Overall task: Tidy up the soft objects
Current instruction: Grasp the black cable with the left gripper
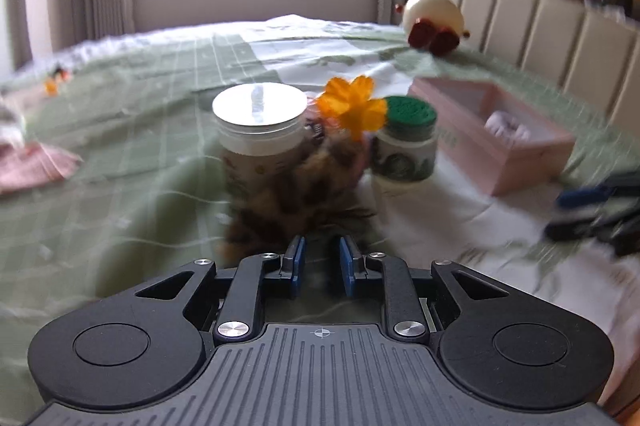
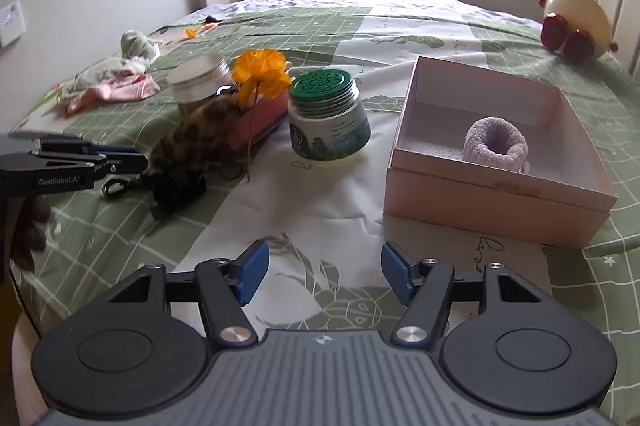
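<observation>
Fur tail (image 2: 192, 141) lies lengthwise toward left gripper (image 2: 120, 159).

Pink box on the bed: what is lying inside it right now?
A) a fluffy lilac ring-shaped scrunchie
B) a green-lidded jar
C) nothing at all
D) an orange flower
A: the right wrist view shows the fluffy lilac scrunchie lying inside the open pink box, while the orange flower and the green-lidded jar are outside it on the bedspread.
</observation>
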